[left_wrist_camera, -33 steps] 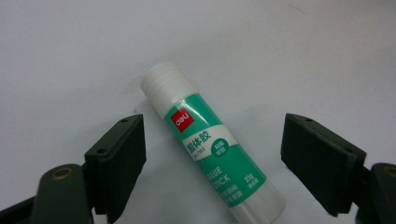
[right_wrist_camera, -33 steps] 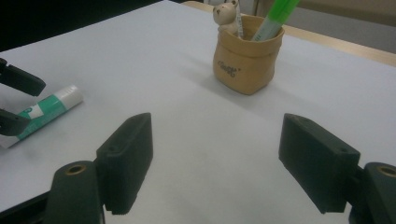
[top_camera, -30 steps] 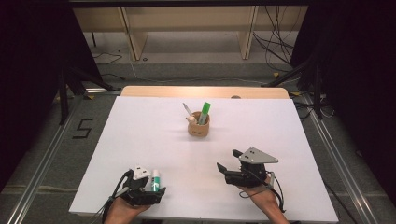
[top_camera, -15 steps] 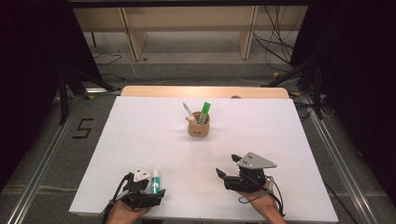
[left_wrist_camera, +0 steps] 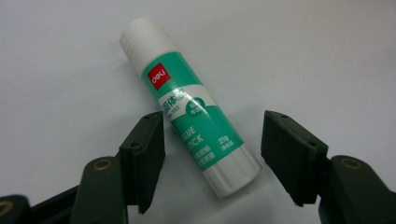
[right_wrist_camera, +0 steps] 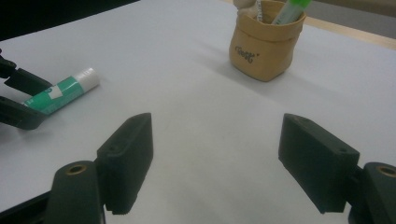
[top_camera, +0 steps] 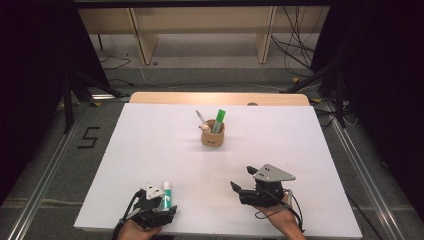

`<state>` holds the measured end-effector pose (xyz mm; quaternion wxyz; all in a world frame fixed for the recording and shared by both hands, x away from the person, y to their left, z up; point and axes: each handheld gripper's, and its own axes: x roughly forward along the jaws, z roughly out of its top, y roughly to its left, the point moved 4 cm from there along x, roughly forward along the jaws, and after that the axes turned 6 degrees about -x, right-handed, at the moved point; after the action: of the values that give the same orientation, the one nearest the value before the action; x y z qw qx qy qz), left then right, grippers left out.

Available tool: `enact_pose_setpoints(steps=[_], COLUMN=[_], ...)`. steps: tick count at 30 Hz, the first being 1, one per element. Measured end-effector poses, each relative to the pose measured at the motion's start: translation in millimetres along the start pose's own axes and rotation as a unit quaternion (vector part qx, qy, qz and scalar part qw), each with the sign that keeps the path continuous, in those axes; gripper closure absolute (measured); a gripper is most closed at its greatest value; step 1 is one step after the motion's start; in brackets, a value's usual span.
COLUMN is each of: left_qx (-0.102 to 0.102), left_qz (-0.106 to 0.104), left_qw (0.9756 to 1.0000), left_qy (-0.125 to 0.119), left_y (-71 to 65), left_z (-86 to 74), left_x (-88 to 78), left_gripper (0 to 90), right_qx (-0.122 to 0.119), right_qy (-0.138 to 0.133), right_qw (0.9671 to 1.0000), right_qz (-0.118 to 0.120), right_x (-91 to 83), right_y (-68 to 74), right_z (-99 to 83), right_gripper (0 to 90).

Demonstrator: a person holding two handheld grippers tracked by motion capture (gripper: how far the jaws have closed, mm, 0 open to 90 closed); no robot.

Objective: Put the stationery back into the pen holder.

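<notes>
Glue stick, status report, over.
Left hand-held gripper closing around glue stick, pads not yet touching. Right hand-held gripper open, empty. Nothing in the way.

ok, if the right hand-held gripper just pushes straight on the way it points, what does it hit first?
Probably the tan pot, slightly right of centre ahead of the right hand-held gripper. Bare table before it; depth is hard to judge.

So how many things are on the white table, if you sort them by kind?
Glue stick: 1
Tan holder cup: 1
Green marker in the cup: 1
Grey pen in the cup: 1
Small pale thing in the cup, too small to name: 1
Total: 5
</notes>
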<state>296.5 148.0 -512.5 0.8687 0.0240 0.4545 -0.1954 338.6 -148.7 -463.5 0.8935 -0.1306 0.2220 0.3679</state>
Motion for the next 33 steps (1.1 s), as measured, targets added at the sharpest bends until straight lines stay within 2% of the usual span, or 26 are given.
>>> enact_pose_setpoints(steps=[16, 22, 26, 29, 31, 33], left_qx=[-0.005, -0.018, -0.006, 0.002, 0.021, 0.021], left_qz=[0.007, 0.021, 0.029, 0.023, 0.016, 0.005], left_qw=[1.0000, 0.9996, 0.9996, 0.9997, 0.9996, 0.9998], left_qy=[0.004, -0.002, -0.002, -0.004, -0.005, -0.003], left_y=[1.1, 6.1, 6.0, 7.1, 7.9, 10.0], left_z=[-1.9, -2.1, -2.7, -3.1, -3.4, -2.7], left_x=[0.6, -0.4, -0.8, -1.0, -1.0, -1.1], left_gripper=[44.8, 59.2, 64.8, 65.3, 65.3, 65.4], right_qx=[-0.006, -0.011, -0.011, -0.013, -0.013, -0.012], right_qy=[0.004, 0.006, 0.003, 0.003, 0.004, 0.003], right_qw=[1.0000, 0.9999, 0.9999, 0.9999, 0.9999, 0.9999], right_qz=[0.001, -0.004, -0.006, -0.005, -0.005, -0.005], right_x=[0.5, 1.1, 0.3, -0.1, 0.0, 0.3], right_y=[2.6, 1.3, 0.5, 0.8, 0.5, 0.4], right_z=[0.5, -0.1, 0.5, 0.8, 0.6, 0.6], right_gripper=[27.6, 27.8, 28.2, 28.3, 28.4, 28.5])
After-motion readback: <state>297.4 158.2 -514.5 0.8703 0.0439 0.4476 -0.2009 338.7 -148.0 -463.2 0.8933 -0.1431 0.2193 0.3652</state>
